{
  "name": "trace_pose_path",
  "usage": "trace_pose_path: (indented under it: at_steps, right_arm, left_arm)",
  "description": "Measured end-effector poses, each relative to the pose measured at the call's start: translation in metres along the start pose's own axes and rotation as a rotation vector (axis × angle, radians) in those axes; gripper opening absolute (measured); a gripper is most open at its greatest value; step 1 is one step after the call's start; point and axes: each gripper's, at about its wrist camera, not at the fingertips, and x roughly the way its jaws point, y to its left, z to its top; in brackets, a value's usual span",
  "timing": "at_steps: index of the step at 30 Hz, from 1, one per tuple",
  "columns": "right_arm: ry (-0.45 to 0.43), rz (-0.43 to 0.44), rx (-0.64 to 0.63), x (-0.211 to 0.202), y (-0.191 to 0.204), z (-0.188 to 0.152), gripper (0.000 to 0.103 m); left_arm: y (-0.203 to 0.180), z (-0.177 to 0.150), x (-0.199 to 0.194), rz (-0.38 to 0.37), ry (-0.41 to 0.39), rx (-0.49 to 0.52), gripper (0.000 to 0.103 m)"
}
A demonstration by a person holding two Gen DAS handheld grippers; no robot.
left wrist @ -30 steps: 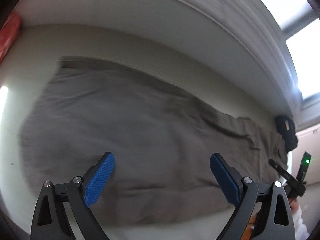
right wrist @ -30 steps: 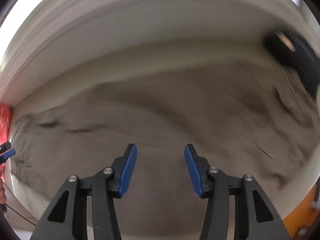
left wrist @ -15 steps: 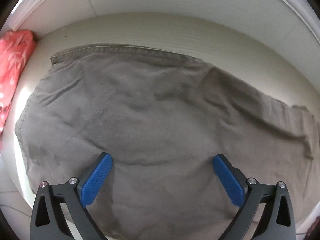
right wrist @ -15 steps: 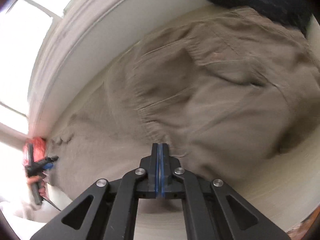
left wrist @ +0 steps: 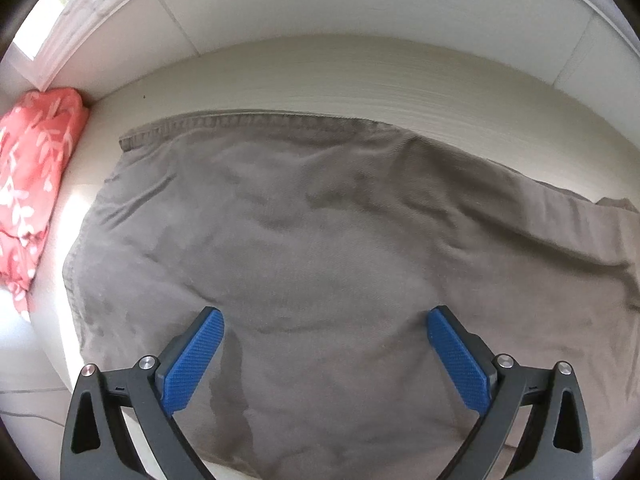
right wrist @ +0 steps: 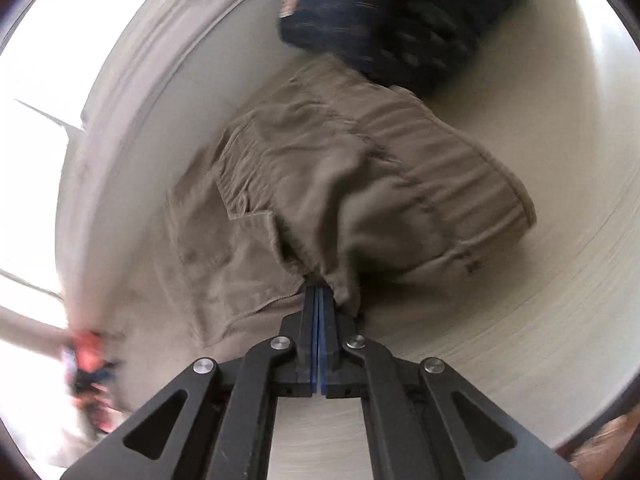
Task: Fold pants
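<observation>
Grey-brown pants [left wrist: 320, 220] lie spread on a pale table top [left wrist: 360, 76]. In the left wrist view the leg end fills the picture, its stitched hem [left wrist: 224, 122] at the far side. My left gripper [left wrist: 324, 320] hangs open over the legs, with only flat cloth below its blue pads [left wrist: 192, 364]. In the right wrist view the waist end of the pants [right wrist: 360, 184] shows its gathered waistband [right wrist: 460, 168]. My right gripper [right wrist: 319, 292] is shut on a bunched fold of this cloth, which draws up toward its tips.
A red cloth with a white leaf print [left wrist: 28, 184] lies at the table's left end by the wall. A dark patterned garment [right wrist: 400, 12] lies just past the waistband. A white wall [left wrist: 320, 0] runs along the far edge. Bright windows show at the left.
My right gripper has shut, swung over to the waist end and pinched a fold there. My left gripper, still open, has tilted down and shifted toward the hem end.
</observation>
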Motion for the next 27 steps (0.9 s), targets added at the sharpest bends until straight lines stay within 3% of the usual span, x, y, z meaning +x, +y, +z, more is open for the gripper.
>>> trace_pose_path:
  at_steps: [2, 6, 7, 8, 10, 16, 19, 22, 24, 27]
  right_arm:
    - [0.004, -0.047, -0.04, -0.003, 0.004, 0.006, 0.0]
    - [-0.019, -0.134, -0.14, -0.008, 0.051, 0.01, 0.003]
    - [-0.036, -0.125, -0.164, -0.012, 0.054, 0.015, 0.013]
    - [-0.047, -0.116, -0.169, -0.01, 0.058, 0.019, 0.037]
    - [-0.058, -0.084, -0.156, -0.007, 0.056, 0.031, 0.052]
    - [-0.028, -0.145, -0.235, 0.022, 0.084, 0.042, 0.054]
    - [0.018, -0.092, -0.28, 0.027, 0.104, 0.03, 0.054]
    - [0.065, -0.139, -0.345, 0.045, 0.114, 0.024, 0.054]
    - [0.113, -0.123, -0.328, 0.056, 0.111, 0.026, 0.054]
    - [0.122, -0.118, -0.381, 0.057, 0.138, 0.018, 0.054]
  left_arm:
    - [-0.003, 0.002, -0.001, 0.009, 0.003, 0.01, 0.103]
    - [-0.011, -0.001, -0.004, 0.016, -0.002, 0.013, 0.103]
    - [-0.011, -0.001, -0.003, 0.012, -0.001, 0.005, 0.103]
    - [-0.012, -0.002, -0.003, 0.007, 0.0, -0.004, 0.103]
    - [-0.005, -0.004, 0.0, -0.002, 0.0, -0.01, 0.103]
    - [-0.001, -0.006, 0.0, -0.016, -0.002, -0.013, 0.103]
    - [0.006, -0.008, 0.005, -0.031, -0.004, -0.022, 0.103]
    - [0.012, -0.011, 0.01, -0.058, -0.008, -0.039, 0.103]
    - [0.016, -0.013, 0.01, -0.071, -0.01, -0.044, 0.103]
    - [0.019, -0.015, 0.011, -0.072, -0.02, -0.037, 0.103]
